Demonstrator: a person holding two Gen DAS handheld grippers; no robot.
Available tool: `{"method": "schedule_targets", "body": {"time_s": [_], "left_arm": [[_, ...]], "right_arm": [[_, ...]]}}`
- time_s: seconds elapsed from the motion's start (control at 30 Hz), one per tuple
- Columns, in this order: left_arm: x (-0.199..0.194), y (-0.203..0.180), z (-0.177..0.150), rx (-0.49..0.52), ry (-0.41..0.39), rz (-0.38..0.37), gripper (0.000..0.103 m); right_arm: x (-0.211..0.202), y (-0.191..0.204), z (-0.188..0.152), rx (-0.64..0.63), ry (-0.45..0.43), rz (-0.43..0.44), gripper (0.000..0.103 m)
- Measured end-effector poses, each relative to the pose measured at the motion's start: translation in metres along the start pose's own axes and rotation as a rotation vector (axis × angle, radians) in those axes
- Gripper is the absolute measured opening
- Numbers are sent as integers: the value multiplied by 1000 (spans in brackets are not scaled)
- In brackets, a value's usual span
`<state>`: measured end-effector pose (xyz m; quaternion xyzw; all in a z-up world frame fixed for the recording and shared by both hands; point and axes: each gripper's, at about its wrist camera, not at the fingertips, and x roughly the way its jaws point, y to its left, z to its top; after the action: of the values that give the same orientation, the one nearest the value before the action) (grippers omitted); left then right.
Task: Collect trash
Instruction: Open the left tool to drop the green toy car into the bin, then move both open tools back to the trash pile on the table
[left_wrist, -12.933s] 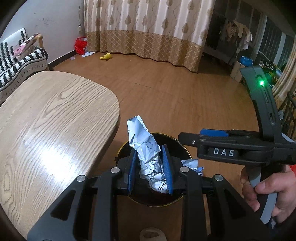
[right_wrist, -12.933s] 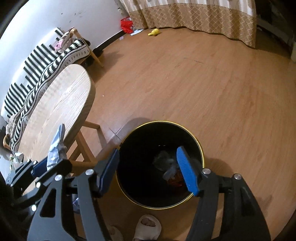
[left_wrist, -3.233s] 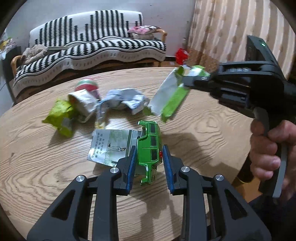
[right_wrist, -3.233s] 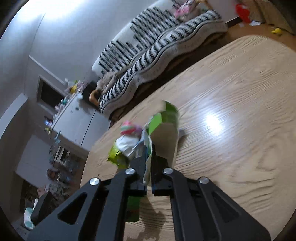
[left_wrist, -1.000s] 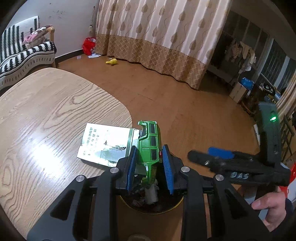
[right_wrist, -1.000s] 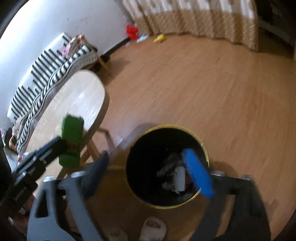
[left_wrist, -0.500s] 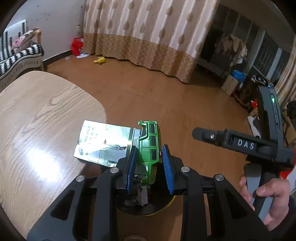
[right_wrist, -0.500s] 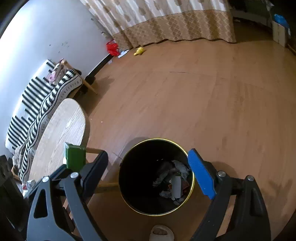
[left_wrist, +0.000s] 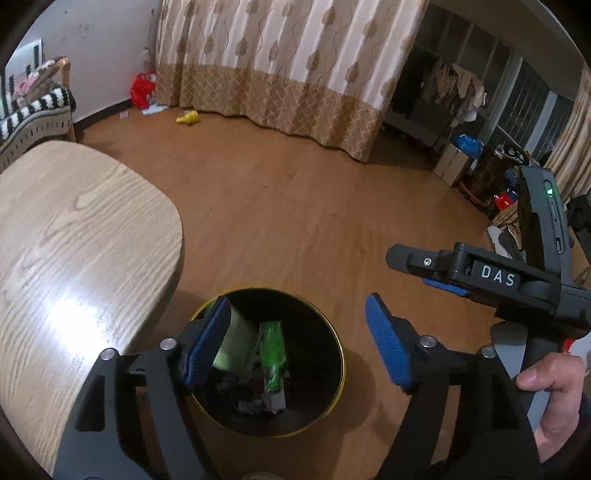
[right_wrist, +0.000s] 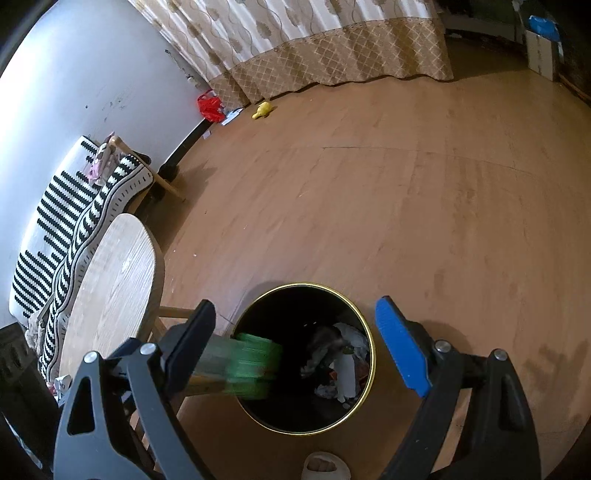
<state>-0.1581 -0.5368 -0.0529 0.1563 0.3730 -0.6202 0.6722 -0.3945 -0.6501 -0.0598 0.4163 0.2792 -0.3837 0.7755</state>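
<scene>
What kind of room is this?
Probably a living room at home: a striped black-and-white sofa, long beige patterned curtains, and a light wooden table beside a black round bin on a wood floor.

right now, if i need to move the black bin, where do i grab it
Judging by its shape, grip the bin at its gold rim, from above, one finger inside, one outside the thin wall. The round body looks too wide for the jaws.

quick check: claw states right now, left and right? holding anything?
Left claw: open, jaws just opened; green carton dropping into the bin, nothing held.
Right claw: open, empty.
</scene>
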Motion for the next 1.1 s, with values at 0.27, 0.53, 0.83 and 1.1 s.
{"method": "schedule_targets", "body": {"time_s": [0.27,0.53,0.83,1.1], "left_arm": [[-12,3,-3,-2,-17,21,81],[-64,42,-6,-62,-84,138,93],[-166,148,-40,-256,-150,382,93],[-285,254,-119,-488,-196,624,93]], "right_arm": [[-2,4,-2,-6,-1,0,85],[6,43,-8,-81,14,30,86],[25,166,-38,-287,77,145,86],[32,306,-102,-516,160,294,86]]}}
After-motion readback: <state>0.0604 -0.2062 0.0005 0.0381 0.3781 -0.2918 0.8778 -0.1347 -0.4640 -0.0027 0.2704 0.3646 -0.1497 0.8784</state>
